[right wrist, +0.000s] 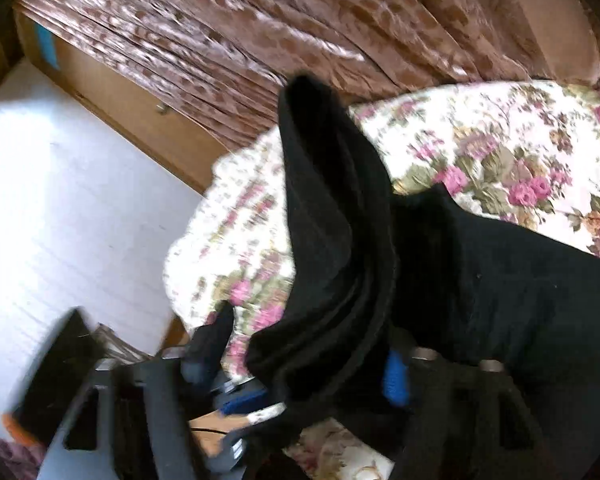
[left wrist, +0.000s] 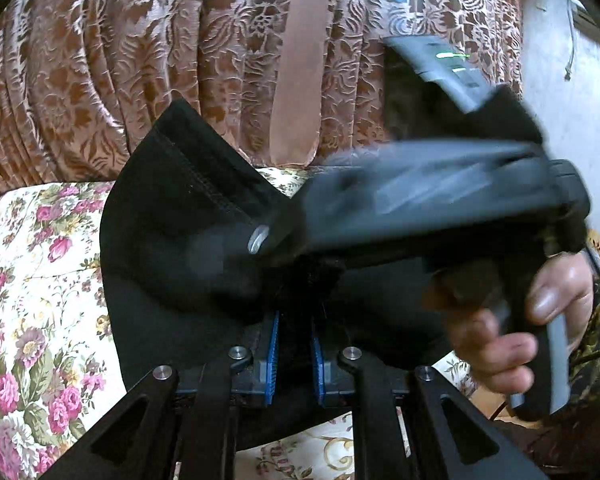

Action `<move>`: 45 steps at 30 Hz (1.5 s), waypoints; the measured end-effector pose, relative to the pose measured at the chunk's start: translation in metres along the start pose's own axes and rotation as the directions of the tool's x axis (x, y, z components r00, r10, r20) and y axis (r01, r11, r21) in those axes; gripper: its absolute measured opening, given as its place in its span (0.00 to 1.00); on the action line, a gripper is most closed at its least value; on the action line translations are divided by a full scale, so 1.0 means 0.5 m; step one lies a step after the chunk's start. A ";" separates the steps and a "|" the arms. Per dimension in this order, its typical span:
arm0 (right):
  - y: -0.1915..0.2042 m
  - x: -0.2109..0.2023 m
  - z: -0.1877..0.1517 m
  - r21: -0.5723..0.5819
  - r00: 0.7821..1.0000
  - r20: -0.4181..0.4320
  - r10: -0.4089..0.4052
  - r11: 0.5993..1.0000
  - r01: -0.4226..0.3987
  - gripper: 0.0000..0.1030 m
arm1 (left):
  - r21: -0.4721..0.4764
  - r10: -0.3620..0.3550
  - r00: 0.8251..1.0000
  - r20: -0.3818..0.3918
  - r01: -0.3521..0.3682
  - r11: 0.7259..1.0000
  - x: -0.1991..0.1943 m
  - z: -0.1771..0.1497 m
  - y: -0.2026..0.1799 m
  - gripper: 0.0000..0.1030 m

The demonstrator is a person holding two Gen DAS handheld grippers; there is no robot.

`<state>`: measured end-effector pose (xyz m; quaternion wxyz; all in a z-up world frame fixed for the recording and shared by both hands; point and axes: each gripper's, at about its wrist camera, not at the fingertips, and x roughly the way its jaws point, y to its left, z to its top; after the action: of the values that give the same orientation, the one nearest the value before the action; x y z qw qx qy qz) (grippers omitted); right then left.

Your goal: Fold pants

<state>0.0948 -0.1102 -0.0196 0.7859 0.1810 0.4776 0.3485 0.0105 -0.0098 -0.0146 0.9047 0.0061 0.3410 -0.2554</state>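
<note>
Black knit pants [left wrist: 172, 216]: lifted off floral bedcover [left wrist: 32, 280], hem end up. My left gripper [left wrist: 294, 344] pinched on fabric betw. blue pads; right gripper [right wrist: 340, 384] clamped on bunched edge. Carry both ends level, lay flat, match hems, w/o slack.

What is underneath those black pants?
Under the black pants lies a floral bedspread, showing all around them. Both the left gripper and the right gripper pinch the cloth; whatever lies directly beneath the fabric is covered.
</note>
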 end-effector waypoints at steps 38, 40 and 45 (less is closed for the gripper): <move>-0.233 -0.385 -0.208 0.180 0.947 0.160 -0.278 0.952 0.249 0.19 | -0.231 -0.278 0.944 -0.178 0.235 0.944 0.090 -0.054 0.031 0.26; -0.269 -0.371 -0.236 0.224 0.957 0.126 -0.262 0.947 0.230 0.21 | -0.214 -0.267 0.944 -0.193 0.225 0.951 0.091 -0.056 0.025 0.26; -0.308 -0.364 -0.262 0.270 0.974 0.154 -0.163 0.956 0.117 0.41 | -0.212 -0.262 0.942 -0.210 0.218 0.953 0.095 -0.055 0.027 0.26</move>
<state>-0.0168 -0.3542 -0.0639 0.8172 0.2774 0.4598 0.2091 0.0305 -0.0147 -0.0674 0.8164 -0.0897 0.4663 -0.3286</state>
